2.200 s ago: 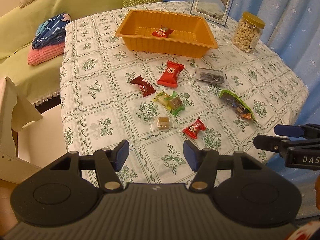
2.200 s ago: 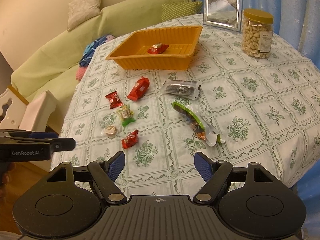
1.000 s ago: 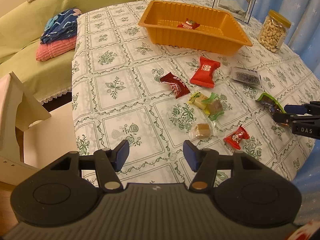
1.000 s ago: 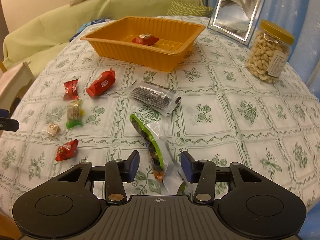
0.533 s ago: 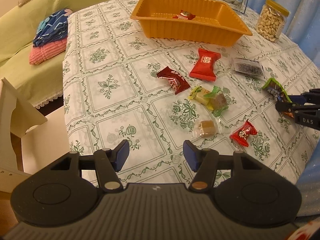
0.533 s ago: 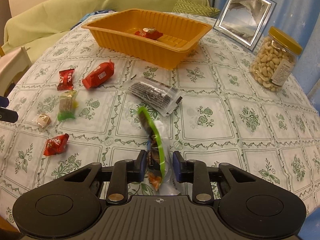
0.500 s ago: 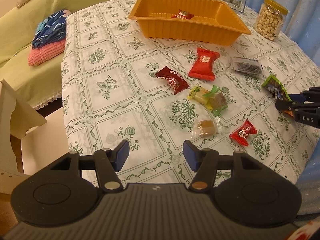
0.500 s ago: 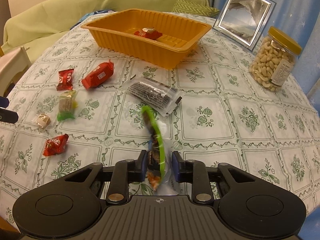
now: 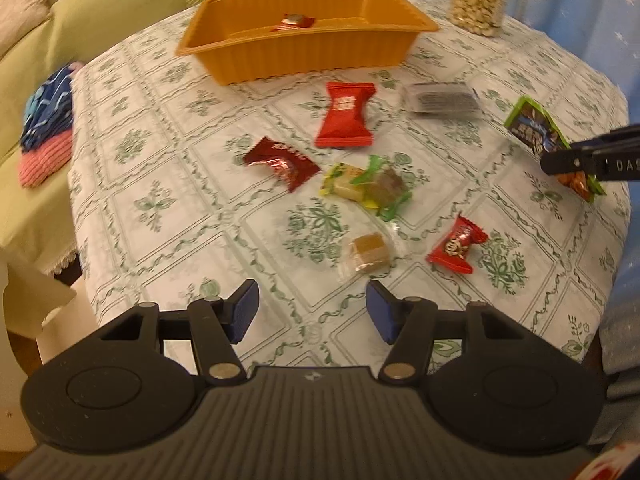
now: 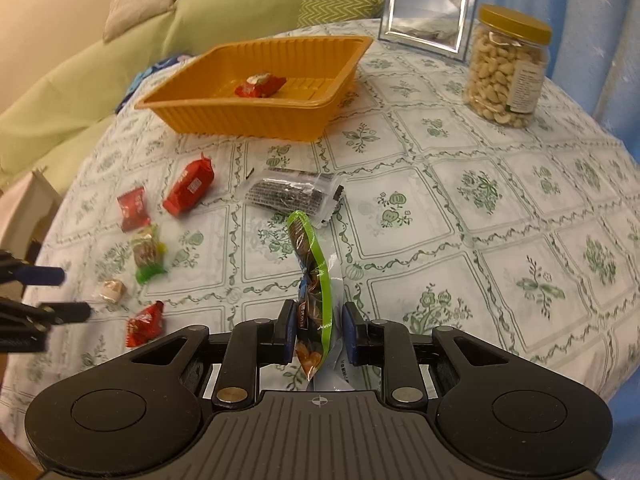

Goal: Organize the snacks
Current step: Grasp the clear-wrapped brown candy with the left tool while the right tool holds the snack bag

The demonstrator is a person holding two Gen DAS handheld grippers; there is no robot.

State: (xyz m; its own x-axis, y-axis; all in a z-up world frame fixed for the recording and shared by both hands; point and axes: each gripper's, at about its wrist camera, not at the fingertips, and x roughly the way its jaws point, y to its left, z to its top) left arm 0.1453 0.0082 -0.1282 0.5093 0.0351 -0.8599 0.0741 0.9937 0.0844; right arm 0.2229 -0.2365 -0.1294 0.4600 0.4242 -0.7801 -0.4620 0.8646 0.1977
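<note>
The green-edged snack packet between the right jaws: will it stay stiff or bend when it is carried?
The green-edged packet probably flops: it curves beyond the right gripper. It seems light, hanging from one pinched end. Its glossy film may slip, so the orange tray is best approached gently.

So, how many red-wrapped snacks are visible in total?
4: one in the orange tray, a big one before it, a dark one left, a small one nearest. None looks hidden.

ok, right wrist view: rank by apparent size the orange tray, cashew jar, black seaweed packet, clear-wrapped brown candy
1. orange tray
2. cashew jar
3. black seaweed packet
4. clear-wrapped brown candy

The tray and the jar sit farthest from the camera, so their lead is real.
</note>
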